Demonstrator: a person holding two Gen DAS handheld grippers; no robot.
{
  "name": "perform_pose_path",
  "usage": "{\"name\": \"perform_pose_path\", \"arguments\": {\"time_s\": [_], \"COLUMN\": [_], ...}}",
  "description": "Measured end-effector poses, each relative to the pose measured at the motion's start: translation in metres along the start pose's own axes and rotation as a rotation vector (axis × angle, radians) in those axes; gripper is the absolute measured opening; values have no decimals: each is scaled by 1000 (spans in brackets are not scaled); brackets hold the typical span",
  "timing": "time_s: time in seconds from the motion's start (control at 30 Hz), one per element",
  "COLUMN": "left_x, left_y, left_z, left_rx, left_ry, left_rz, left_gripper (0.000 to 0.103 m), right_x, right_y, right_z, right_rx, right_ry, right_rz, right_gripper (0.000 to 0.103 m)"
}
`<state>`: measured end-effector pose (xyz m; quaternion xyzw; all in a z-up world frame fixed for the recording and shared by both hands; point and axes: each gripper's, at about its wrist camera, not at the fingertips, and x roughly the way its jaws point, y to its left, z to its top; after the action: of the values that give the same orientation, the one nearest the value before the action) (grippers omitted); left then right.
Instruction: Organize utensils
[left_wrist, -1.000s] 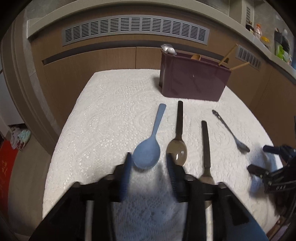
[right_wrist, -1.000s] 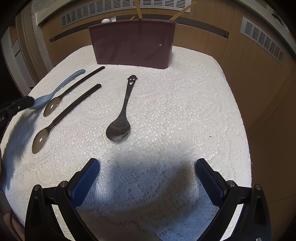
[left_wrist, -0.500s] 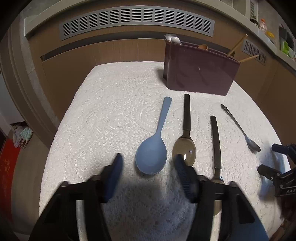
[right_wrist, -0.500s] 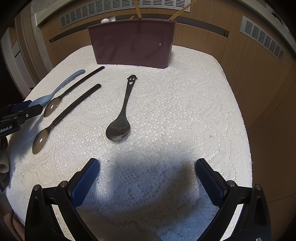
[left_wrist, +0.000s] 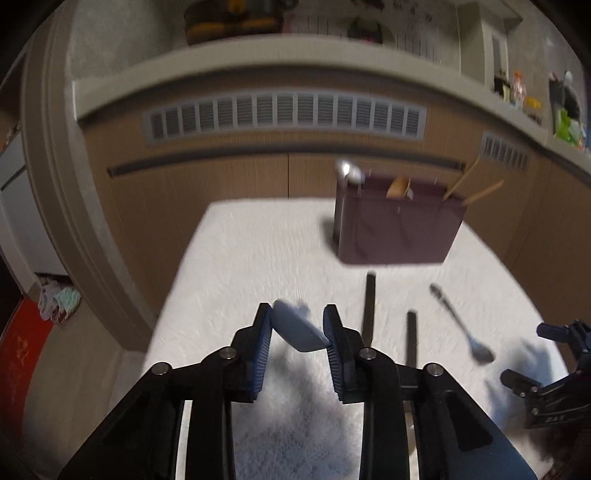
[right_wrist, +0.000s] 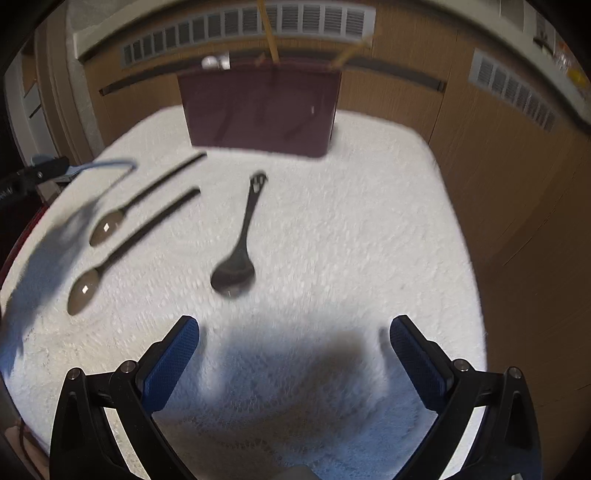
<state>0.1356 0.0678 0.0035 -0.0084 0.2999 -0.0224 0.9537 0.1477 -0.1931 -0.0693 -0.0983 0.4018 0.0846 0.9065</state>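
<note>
Item: blue spoon (left_wrist: 297, 332) — bowl clamped in my left tongs (left_wrist: 298, 334), raised off the worktop (right_wrist: 332, 221); right tongs (right_wrist: 293, 354) wide, empty; next (I judge): carry to the maroon holder (left_wrist: 399, 229), drop in.

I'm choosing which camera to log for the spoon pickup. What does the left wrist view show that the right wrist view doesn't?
Only the left wrist view shows the blue spoon's bowl clamped between the left gripper pads.

Only the right wrist view shows the two brown spoons' bowls and the right gripper wide open over the white cloth.

Both show the maroon holder, the dark metal spoon and the blue spoon raised off the cloth.
</note>
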Motion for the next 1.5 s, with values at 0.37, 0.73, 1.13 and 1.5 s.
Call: {"name": "perform_pose_path", "arguments": {"time_s": [0.37,0.73,1.13,1.5], "left_x": [-20,-9,13,22], "left_y": [10,54,66,20], "left_z": [4,-37,-65,-41], "left_rx": [3,-70,-85,88], "left_ry": [-18,111,260,404], "left_rz": [-13,25,-116,-239], "left_gripper": [12,23,54,54], "right_x": [-28,82,64,25], "right_y": [44,113,144,76], "right_z": [40,115,91,60], "right_rx": [-178,39,-191,-139], "right_ry": [-21,118,169,180], "right_rz": [213,165,159,209], "right_gripper": [103,86,7,5]}}
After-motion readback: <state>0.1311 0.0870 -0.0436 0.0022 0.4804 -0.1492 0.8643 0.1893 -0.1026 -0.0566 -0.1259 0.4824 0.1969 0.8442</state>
